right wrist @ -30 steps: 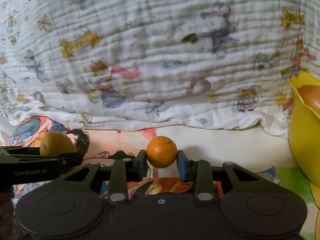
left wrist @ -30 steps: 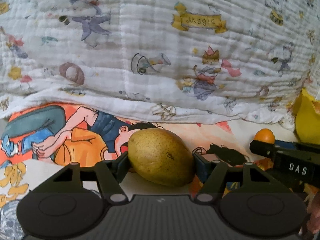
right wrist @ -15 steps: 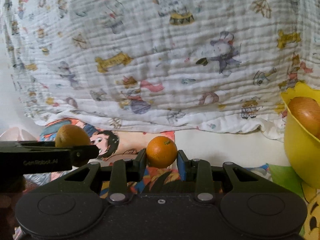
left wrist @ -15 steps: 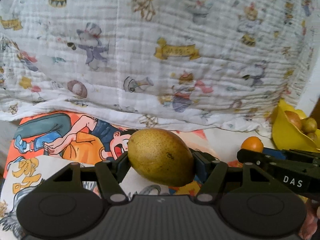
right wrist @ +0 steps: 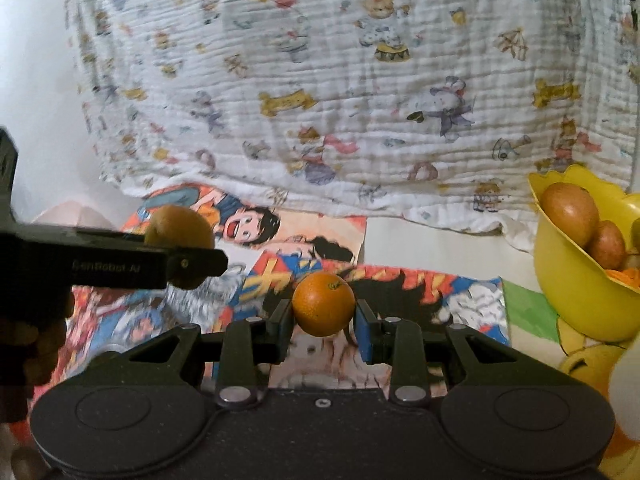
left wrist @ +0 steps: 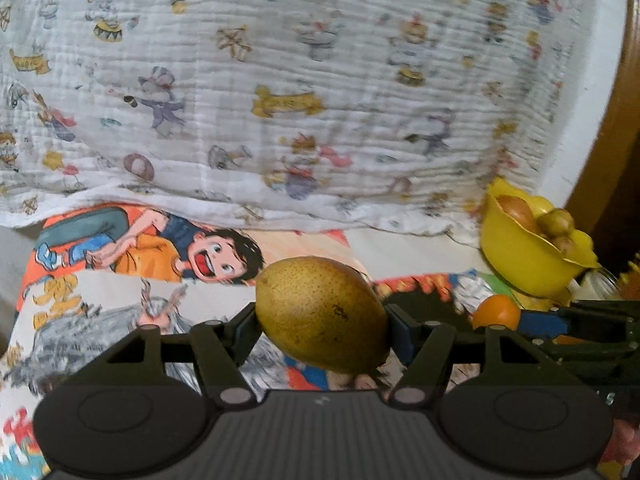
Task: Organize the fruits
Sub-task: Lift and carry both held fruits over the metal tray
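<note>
Left wrist view: your left gripper [left wrist: 322, 330] is clamped on a large speckled yellow-green pear [left wrist: 323, 314], one black finger pressed to each side of it, low in the centre of the frame. Behind the pear lies a colourful cartoon-printed mat [left wrist: 168, 256], and across the upper half hangs a white crinkled blanket with small animal prints [left wrist: 304, 80]. At the right edge sits a yellow plastic bowl with a wavy rim [left wrist: 516, 260]; brownish fruits [left wrist: 554, 220] rest inside it (their kind is hard to tell). Just below the bowl your right gripper [left wrist: 500, 316] reaches in from the right, gripping a small round orange [left wrist: 496, 312].

Right wrist view: your right gripper [right wrist: 323, 318] is closed on the orange [right wrist: 323, 304], held between its blue-faced pads [right wrist: 364, 328] at the centre of the frame, above the mat [right wrist: 440, 296]. At the left, your left gripper [right wrist: 180, 254] crosses the frame sideways with the pear [right wrist: 178, 228] showing above and below its finger. The yellow bowl [right wrist: 568, 300] stands at the right edge, well apart from the orange, holding two brown rounded fruits [right wrist: 570, 210] and something orange beneath them. The blanket [right wrist: 360, 80] fills the background.
</note>
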Demonstrator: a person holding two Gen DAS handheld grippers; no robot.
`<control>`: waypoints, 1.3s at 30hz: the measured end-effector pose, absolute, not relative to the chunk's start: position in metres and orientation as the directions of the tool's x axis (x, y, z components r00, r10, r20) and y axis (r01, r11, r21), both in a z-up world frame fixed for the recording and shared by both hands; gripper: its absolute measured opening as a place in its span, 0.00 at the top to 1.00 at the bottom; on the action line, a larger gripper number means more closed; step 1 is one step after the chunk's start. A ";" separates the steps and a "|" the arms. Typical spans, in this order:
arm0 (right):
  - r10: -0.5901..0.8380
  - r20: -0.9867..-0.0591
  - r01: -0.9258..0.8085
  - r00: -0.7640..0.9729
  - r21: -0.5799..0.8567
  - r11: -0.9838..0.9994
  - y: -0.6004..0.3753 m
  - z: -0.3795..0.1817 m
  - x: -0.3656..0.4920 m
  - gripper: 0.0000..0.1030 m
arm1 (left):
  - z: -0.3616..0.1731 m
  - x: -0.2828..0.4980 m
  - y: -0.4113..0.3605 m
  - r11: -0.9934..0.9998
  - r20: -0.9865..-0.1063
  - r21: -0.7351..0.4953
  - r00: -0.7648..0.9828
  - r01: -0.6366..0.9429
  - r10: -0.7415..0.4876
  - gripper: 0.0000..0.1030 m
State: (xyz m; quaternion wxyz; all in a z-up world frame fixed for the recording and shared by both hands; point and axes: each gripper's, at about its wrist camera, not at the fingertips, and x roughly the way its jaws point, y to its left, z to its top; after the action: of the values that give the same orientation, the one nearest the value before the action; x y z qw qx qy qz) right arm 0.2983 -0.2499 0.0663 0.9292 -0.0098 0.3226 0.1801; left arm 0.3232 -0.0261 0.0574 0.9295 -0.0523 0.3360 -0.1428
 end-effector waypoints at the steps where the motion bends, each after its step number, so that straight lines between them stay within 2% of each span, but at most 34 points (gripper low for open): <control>1: 0.329 -0.603 -0.348 0.726 0.091 0.933 -0.251 0.066 0.291 0.67 | 0.058 0.318 -0.028 0.952 -0.611 -0.197 0.730 0.236 -0.307 0.32; 15: 0.327 -0.641 -0.397 0.694 0.039 0.917 -0.280 0.053 0.227 0.67 | 0.054 0.261 -0.063 0.916 -0.640 -0.199 0.661 0.350 -0.391 0.32; 39: 0.349 -0.718 -0.407 0.602 0.100 0.908 -0.296 0.020 0.234 0.67 | 0.027 0.252 -0.098 0.856 -0.718 -0.137 0.546 0.498 -0.432 0.32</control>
State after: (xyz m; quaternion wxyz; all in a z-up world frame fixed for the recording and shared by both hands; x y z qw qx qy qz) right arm 0.2343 -0.2960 0.0204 0.8941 -0.0369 0.3930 0.2115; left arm 0.2523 -0.0981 0.0265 0.8782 0.0417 0.3961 -0.2650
